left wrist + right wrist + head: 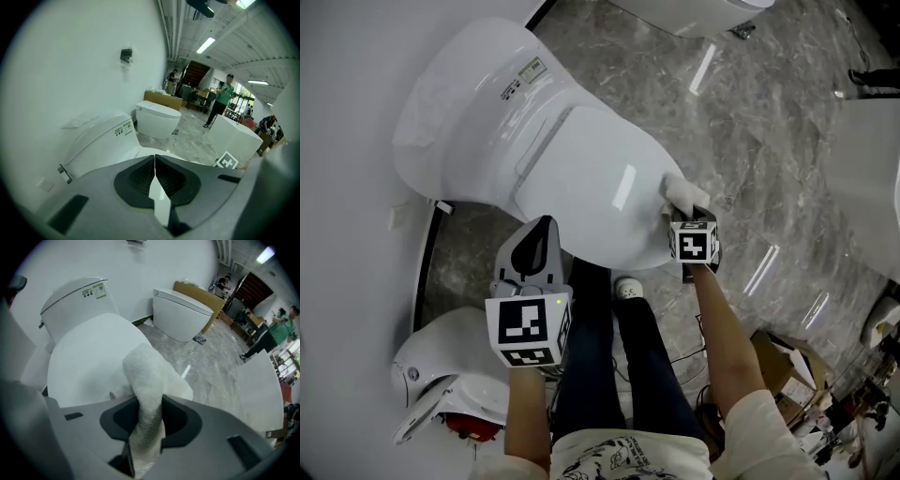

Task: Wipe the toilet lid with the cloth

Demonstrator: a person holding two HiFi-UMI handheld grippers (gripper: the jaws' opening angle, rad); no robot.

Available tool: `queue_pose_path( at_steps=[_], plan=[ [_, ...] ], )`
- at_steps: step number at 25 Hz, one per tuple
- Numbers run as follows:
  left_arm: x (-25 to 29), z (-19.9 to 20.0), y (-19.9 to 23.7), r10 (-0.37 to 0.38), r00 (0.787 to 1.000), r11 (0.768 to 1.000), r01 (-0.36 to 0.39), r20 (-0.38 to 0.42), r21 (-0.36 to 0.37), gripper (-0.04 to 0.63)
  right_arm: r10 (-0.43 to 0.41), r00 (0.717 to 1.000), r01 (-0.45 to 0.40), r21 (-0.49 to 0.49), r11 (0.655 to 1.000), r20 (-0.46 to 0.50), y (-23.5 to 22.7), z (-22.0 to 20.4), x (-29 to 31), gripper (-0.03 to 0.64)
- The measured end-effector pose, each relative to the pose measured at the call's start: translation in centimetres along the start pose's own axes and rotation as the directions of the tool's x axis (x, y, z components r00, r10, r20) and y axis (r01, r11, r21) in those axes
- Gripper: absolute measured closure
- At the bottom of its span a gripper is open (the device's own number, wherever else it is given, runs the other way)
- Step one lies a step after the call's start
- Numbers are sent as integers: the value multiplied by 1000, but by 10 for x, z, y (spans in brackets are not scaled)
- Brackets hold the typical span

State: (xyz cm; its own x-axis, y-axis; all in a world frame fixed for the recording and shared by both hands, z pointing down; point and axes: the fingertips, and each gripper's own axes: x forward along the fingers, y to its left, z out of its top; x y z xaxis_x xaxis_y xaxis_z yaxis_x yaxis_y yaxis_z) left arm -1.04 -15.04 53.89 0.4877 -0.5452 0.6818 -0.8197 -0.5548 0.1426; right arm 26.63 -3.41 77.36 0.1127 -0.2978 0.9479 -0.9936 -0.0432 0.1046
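Cloth, white fluffy terry (pixel 149 378), pinched between the jaws of the right gripper (pixel 150 420), sits at the front edge of the glossy white closed toilet lid (pixel 86 357). The lid's long axis runs away toward the white tank (pixel 473 94), with nothing in the path. The left gripper (pixel 154 180), jaws together on nothing, hangs off the lid's near edge, farther away.

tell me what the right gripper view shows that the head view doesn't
Only the right gripper view: the right tongs seen from behind, jaws shut on the cloth.
Only the head view: the marker cube on those tongs, and the person's legs and shoe.
Both: the closed toilet lid, with the cloth at its front edge.
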Motion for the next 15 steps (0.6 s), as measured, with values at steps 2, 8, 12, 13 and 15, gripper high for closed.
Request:
queue_pose_path(
  at_steps=[2, 8, 12, 13, 15],
  plan=[
    [-2, 0, 0, 1, 1000, 1000, -1, 1, 1, 586, -6, 1000, 6, 24, 1000, -9, -2, -8, -2, 505],
    [-6, -3, 5, 0, 1000, 1000, 0, 0, 0, 586, -32, 999, 35, 89, 995, -34, -4, -28, -5, 506],
    [-9, -4, 8, 5, 1000, 1000, -5, 2, -8, 586, -62, 996, 72, 190, 979, -57, -2, -43, -9, 505],
    [-11, -4, 9, 7, 1000, 1000, -7, 4, -10, 586, -69, 996, 81, 207, 975, -64, -1, -45, -11, 506],
    [-13, -3, 12, 12, 1000, 1000, -12, 8, -13, 586, -79, 993, 97, 235, 967, -83, 1, -49, -15, 505]
  ],
)
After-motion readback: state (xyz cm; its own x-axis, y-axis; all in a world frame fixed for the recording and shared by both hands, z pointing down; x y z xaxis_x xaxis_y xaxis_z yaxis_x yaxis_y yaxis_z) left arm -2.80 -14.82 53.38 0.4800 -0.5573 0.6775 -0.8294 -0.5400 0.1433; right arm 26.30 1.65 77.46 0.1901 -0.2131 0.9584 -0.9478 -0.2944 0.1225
